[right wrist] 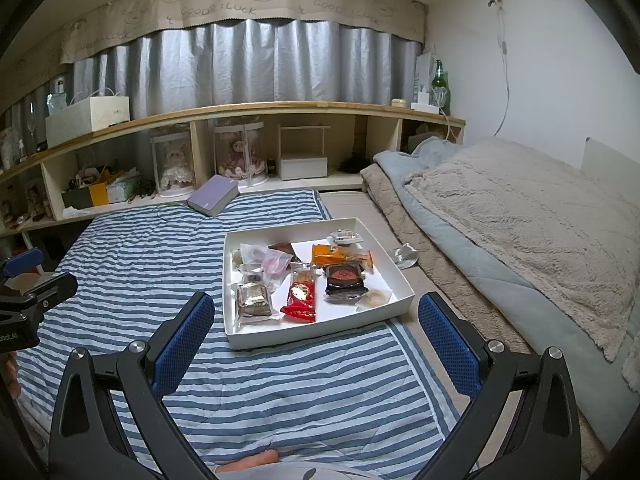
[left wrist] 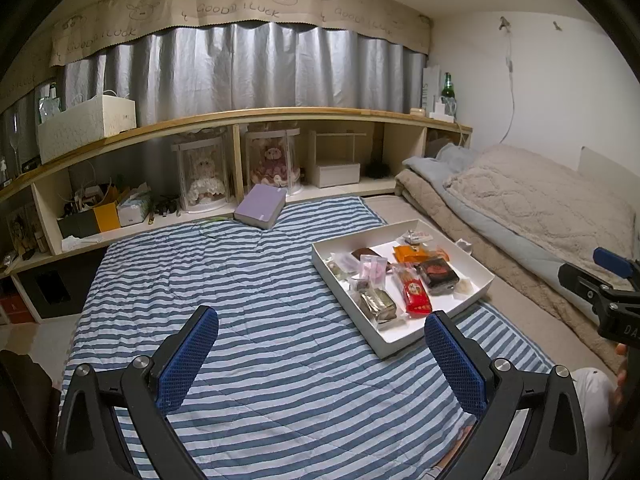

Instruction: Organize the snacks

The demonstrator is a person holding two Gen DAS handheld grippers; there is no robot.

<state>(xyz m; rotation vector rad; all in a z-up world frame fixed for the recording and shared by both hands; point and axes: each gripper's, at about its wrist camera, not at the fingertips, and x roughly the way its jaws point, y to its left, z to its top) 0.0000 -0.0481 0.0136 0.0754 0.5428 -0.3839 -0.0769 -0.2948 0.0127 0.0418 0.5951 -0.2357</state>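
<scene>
The left gripper (left wrist: 322, 354) hangs above the striped blanket (left wrist: 248, 280) with its blue-padded fingers (left wrist: 188, 360) spread wide and nothing between them. The right gripper (right wrist: 316, 344) is the same: wide open, empty, raised over the blanket's near part, with the white tray (right wrist: 320, 334) straight ahead of its fingers and nothing lying between the two. The tray sits on the right-hand part of the blanket, its far right corner reaching over the blanket's edge, and it holds the snacks loosely scattered: a red packet (right wrist: 300, 300) near the front, a silver-wrapped cake (right wrist: 253, 300) at the front left, a dark wrapped cake (right wrist: 345, 278) to the right of the red packet, an orange packet (right wrist: 334, 255) behind it, and a pink pouch (right wrist: 274, 266) toward the left, with smaller clear-wrapped pieces around them. From the left wrist view the tray (left wrist: 400, 342) lies ahead and to the right of the fingers. Just outside the tray's right side, a crumpled white wrapper (right wrist: 404, 255) rests on the beige mattress. Beyond it lies a folded fluffy quilt (right wrist: 520, 220). At the blanket's far end a purple book (right wrist: 214, 195) leans against a low wooden shelf (right wrist: 240, 110), which carries two dolls in clear cases, boxes and a green bottle (right wrist: 440, 80), under a grey curtain (right wrist: 240, 64).
</scene>
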